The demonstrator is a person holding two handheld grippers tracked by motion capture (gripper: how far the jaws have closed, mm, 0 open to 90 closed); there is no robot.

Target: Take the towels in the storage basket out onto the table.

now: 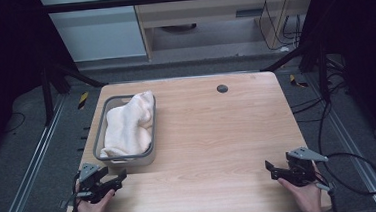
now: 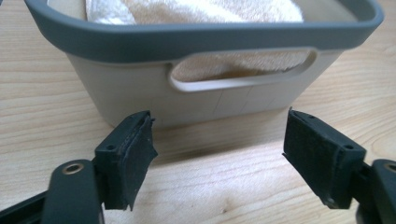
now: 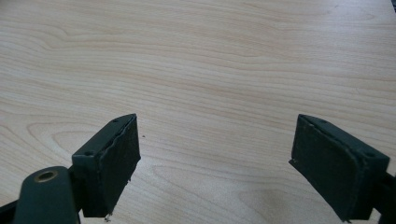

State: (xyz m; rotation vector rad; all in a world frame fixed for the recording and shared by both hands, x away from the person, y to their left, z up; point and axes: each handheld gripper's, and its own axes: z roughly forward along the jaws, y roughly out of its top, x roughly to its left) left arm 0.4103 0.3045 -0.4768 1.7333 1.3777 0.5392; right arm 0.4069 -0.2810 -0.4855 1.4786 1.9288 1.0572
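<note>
Here we hold our left gripper (image 1: 120, 177) just before the short handled end of the basket (image 1: 125, 162), its rubber-padded jaws spread apart on nothing. The rectangular basket, pale plastic with a rounded grey rim, holds a fluffy cream towel (image 1: 129, 122). Our right gripper (image 1: 270, 169), well apart from the basket, gapes over smooth wood-grain table (image 1: 218, 134).

- Table (image 1: 218, 134): pale wood grain, smooth matt finish noted.
- Basket (image 2: 140, 93): beige matt plastic; dark grey matt rim.
- Towel (image 1: 129, 122): cream terry cloth, fuzzy nap observed.
- Left gripper (image 2: 219, 154) pads (image 2: 135, 158): black, rough, matt, frayed edges.
</note>
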